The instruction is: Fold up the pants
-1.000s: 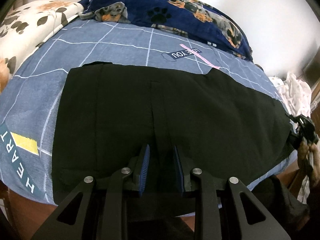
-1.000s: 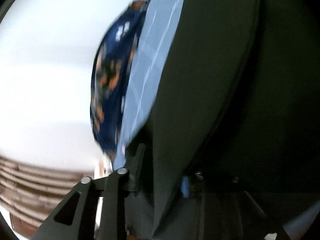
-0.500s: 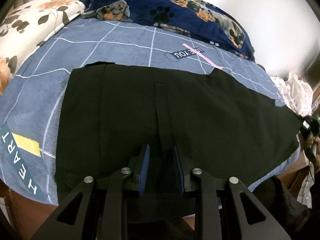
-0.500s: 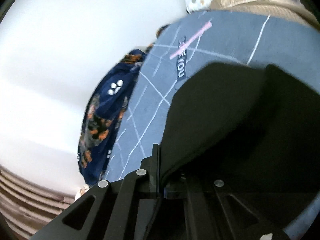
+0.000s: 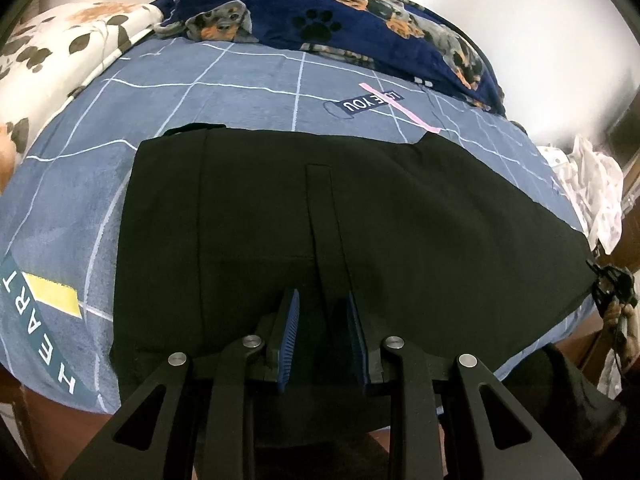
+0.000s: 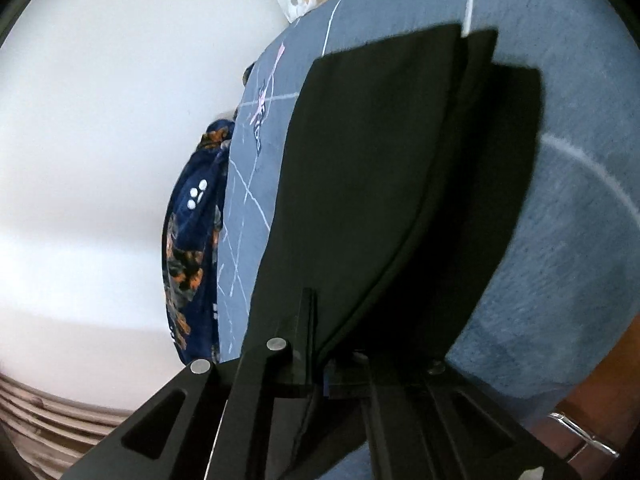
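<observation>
Black pants [image 5: 320, 216] lie spread flat across a blue checked bed sheet [image 5: 224, 92]. My left gripper [image 5: 322, 312] is open, its blue-padded fingers [image 5: 289, 320] just above the near edge of the pants, either side of a seam. My right gripper [image 6: 320, 360] is shut on the end of the pants [image 6: 360, 184] and holds that end lifted off the bed. The right gripper also shows small at the far right of the left wrist view [image 5: 612, 284], at the pants' right end.
A navy dog-print blanket [image 5: 360, 28] lies along the back of the bed by the white wall. A white leaf-print pillow [image 5: 52, 48] is at the left. White spotted cloth [image 5: 592, 192] hangs at the right. The bed's wooden frame [image 6: 592, 392] shows below.
My right gripper has rolled and swung with the pants end held in it, drawing the right end of the pants outward and flatter. My left gripper has barely moved.
</observation>
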{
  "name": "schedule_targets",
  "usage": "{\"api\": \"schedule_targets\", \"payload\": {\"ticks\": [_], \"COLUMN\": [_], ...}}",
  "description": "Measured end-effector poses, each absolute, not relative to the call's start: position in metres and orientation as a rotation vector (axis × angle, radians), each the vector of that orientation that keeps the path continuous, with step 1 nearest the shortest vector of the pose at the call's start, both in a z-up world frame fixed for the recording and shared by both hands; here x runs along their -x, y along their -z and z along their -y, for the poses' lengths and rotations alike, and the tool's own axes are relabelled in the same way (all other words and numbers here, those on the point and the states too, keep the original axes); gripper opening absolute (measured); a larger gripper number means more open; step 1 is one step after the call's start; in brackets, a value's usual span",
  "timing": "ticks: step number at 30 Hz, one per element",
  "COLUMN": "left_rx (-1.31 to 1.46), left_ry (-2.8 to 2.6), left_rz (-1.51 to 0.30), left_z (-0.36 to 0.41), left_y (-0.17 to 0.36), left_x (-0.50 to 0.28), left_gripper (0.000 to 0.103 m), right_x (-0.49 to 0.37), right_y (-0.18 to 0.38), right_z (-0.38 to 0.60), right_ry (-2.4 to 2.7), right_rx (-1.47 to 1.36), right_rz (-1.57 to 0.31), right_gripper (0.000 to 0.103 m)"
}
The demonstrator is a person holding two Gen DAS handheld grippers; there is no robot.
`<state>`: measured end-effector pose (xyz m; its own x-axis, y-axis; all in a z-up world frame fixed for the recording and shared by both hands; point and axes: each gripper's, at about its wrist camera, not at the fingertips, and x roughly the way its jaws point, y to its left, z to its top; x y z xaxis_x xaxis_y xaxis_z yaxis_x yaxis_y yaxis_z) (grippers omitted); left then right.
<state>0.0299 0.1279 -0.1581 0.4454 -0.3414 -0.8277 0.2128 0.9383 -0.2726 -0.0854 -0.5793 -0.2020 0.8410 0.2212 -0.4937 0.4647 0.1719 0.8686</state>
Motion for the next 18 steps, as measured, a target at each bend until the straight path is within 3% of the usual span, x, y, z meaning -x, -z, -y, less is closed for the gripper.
{"api": "schedule_targets", "payload": {"ticks": [3,5,6,9,10,12,18], "left_rx": [0.131,0.128,0.128,0.129,0.131,0.129,0.133], "left_ry": [0.345,0.344,0.344,0.344,0.344,0.344,0.344], "left_rz": [-1.055,-1.056,-1.056,-1.057,-1.057,-1.056,-1.057], "left_z": [-0.128,-0.128,-0.128,-0.128,-0.128,-0.128,-0.129], "left_y": [0.158,0.158,0.158,0.159,0.159,0.158,0.158], "left_x": [-0.030,-0.030,-0.030,-0.030,-0.030,-0.030,-0.030], "left_gripper": [0.026,0.026,0.026,0.026,0.026,0.026,0.026], "right_x": [0.091,0.092,0.092,0.094,0.092,0.085,0.095], "right_y": [0.208,0.205,0.204,0.203,0.200,0.193,0.189], "right_z": [0.586,0.583,0.580,0.568,0.563,0.550,0.550], "right_ry": [0.154,0.142,0.125,0.069,0.064,0.069,0.141], "right_rx": [-1.510,-1.497,-1.502,-1.523,-1.494,-1.399,-1.324], "right_rz": [-0.577,-0.600,-0.606,-0.608,-0.624,-0.703,-0.759], "right_gripper": [0.007,0.017,0.028,0.035,0.033,0.007,0.003]}}
